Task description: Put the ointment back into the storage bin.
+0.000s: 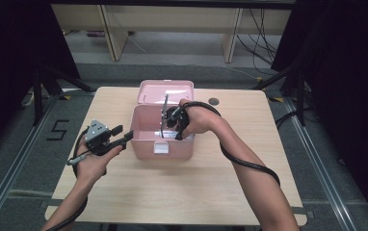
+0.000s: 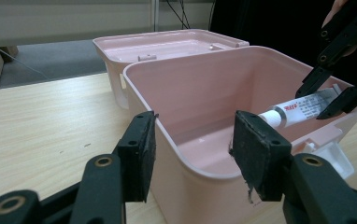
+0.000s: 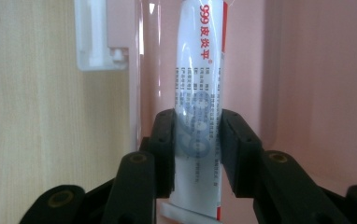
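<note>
Pink box (image 1: 163, 144) stands open on the wooden counter (image 1: 124, 192), lid (image 1: 165, 91) tipped back. Right tongs (image 3: 196, 135) grip a white ointment tube (image 3: 199, 93) over the box's inside. Left tongs (image 2: 193, 154) straddle the box's near wall, jaws wide, not pressing.

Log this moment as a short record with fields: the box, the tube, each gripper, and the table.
box: pink plastic box, lid hinged open behind it
tube: white ointment tube with red print, cap end pointing into the box
right gripper: fingers clamped on the tube's lower body, over the box's right side
left gripper: fingers straddling the box's near wall, one outside, one inside
table: light wooden tabletop
</note>
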`<state>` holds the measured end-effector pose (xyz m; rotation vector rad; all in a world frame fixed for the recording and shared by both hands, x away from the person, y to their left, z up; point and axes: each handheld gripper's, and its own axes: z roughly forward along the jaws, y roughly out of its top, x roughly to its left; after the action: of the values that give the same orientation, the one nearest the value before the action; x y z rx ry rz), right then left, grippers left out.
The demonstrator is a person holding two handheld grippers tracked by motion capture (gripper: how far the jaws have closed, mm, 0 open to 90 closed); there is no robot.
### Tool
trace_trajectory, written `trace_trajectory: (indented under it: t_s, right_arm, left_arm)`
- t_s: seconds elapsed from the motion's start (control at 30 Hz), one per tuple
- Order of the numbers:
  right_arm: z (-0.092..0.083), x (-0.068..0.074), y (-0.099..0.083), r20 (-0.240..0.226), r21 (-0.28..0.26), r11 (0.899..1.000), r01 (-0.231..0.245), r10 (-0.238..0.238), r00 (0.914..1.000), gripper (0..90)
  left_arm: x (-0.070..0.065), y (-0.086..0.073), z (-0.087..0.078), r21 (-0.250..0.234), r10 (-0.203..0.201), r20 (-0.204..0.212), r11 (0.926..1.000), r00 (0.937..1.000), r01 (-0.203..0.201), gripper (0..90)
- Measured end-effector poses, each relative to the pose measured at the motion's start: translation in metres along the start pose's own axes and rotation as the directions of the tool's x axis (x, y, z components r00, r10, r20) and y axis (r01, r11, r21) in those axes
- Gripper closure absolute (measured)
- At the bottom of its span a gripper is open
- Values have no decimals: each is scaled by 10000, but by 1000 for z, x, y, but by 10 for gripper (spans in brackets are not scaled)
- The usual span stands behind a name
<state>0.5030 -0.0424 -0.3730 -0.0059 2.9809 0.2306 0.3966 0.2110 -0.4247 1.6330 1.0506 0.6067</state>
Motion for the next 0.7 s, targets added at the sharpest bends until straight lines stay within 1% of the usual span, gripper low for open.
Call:
trace_trajectory:
  t_s: [0.07, 0.1, 0.17, 0.2, 0.23, 0.27, 0.3, 0.33, 0.37, 0.4, 0.43, 0.5, 0.57, 0.6, 0.63, 0.7]
  right_arm:
    - [0, 1, 1, -87, 160, 9997, -197, 199, 9998, 690]
    - [2, 0, 0, -78, 39, 9999, -145, 146, 9999, 690]
    - [1, 1, 2, -135, 285, 9993, -251, 255, 9996, 690]
    - [2, 0, 1, -57, 188, 9998, -77, 78, 10000, 690]
    - [3, -1, 1, -79, 91, 9999, 108, -107, 9999, 690]
    - [3, -1, 1, -83, 119, 9999, 104, -103, 9999, 690]
    - [4, -1, 1, -82, 103, 9999, 52, -51, 10000, 690]
    - [2, 1, 1, -90, 269, 9994, -217, 219, 9997, 690]
    - [3, 1, 1, -101, 273, 9994, -233, 236, 9997, 690]
    - [5, -1, 0, -79, 82, 10000, -22, 22, 10000, 690]
    - [5, -1, 1, -139, 80, 9999, 81, -80, 9999, 690]
    - [6, 0, 1, -133, 131, 9999, -66, 67, 9999, 690]
    - [7, -2, 1, -20, 35, 9995, 326, -326, 9995, 690]
    - [7, -3, 1, -40, -15, 9992, 403, -403, 9992, 690]
    - [6, -1, 2, -113, 83, 9999, 137, -136, 9998, 690]
    - [6, -2, 2, -113, 88, 9999, 143, -142, 9998, 690]
  left_arm:
    - [0, 0, 0, 10, 14, -11, 10000, 10000, -14, 491]
    - [1, 0, 0, 13, 1, -24, 10000, 10000, -1, 491]
    - [1, 0, -1, 15, -8, -22, 10000, 10000, 8, 491]
    - [1, 0, -1, 15, -4, -21, 10000, 10000, 4, 491]
    - [1, 0, 0, 18, -6, -20, 10000, 10000, 6, 491]
    - [1, 0, 0, 17, -12, -21, 10000, 10000, 12, 491]
    - [1, 0, 0, 12, -13, -26, 10000, 10000, 13, 491]
    - [1, 0, 0, 14, -10, -26, 10000, 10000, 10, 491]
    - [1, 0, 0, 10, -10, -21, 10000, 10000, 10, 491]
    - [1, 0, 0, 10, -5, -22, 10000, 10000, 5, 491]
    - [1, 0, 0, 6, 10, -12, 10000, 10000, -10, 491]
    - [0, 1, 0, 11, 17, -7, 10000, 10000, -17, 491]
    - [0, 0, 0, 12, 12, -9, 10000, 10000, -12, 491]
    - [0, 0, 0, 17, 11, -9, 10000, 10000, -11, 491]
    - [0, 0, 0, 26, 8, -17, 10000, 10000, -8, 491]
    - [0, 0, 0, 25, 9, -16, 10000, 10000, -9, 491]
